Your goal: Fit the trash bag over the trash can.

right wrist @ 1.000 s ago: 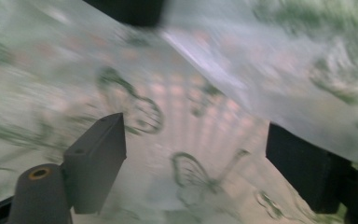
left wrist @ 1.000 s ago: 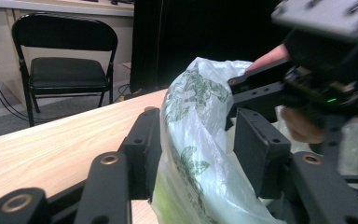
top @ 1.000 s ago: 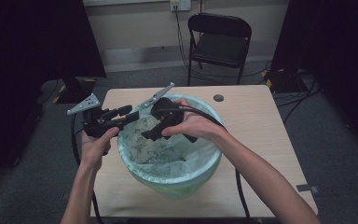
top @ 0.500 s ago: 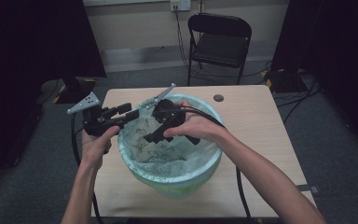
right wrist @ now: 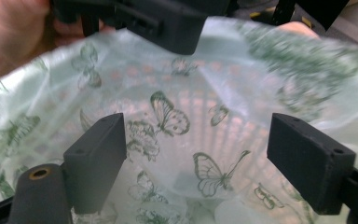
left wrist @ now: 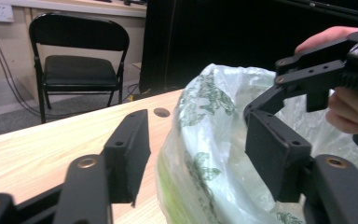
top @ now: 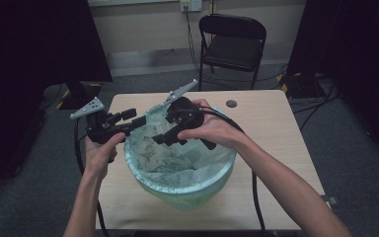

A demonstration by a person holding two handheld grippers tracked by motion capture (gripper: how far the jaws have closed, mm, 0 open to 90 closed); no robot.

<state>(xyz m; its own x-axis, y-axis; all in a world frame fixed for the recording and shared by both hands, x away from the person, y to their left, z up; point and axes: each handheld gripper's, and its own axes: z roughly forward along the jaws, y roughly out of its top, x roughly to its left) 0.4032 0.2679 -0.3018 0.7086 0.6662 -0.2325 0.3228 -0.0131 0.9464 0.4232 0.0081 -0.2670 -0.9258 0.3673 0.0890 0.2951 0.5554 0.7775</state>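
Right now a pale green bin (top: 187, 190) stands on the wooden table (top: 271, 133), lined with a thin plastic bag (top: 177, 158) printed with green butterflies and leaves; the bag's edge is folded out over the bin's rim. From the high view, the left gripper (top: 131, 121) sits at the bin's left rim, held level in the left hand (top: 101, 150), and its jaws have just been opening. In the left gripper view those jaws stand apart on either side of the bag's raised edge (left wrist: 205, 140): the plastic lies between them, but neither pad presses on it, so nothing is gripped. The right gripper (top: 165, 137) is held over the bin's opening by the right hand (top: 212, 129), tilted down toward the inside of the bag. In the right gripper view its jaws stand wide with nothing between them, looking down at the bag's butterfly print (right wrist: 168, 114) and the ribbed wall of the bin showing through the plastic. A small dark round disc (top: 231, 103) lies on the table beyond the bin, and a black folding chair (top: 233, 42) stands on the floor behind the table, well apart from the work.
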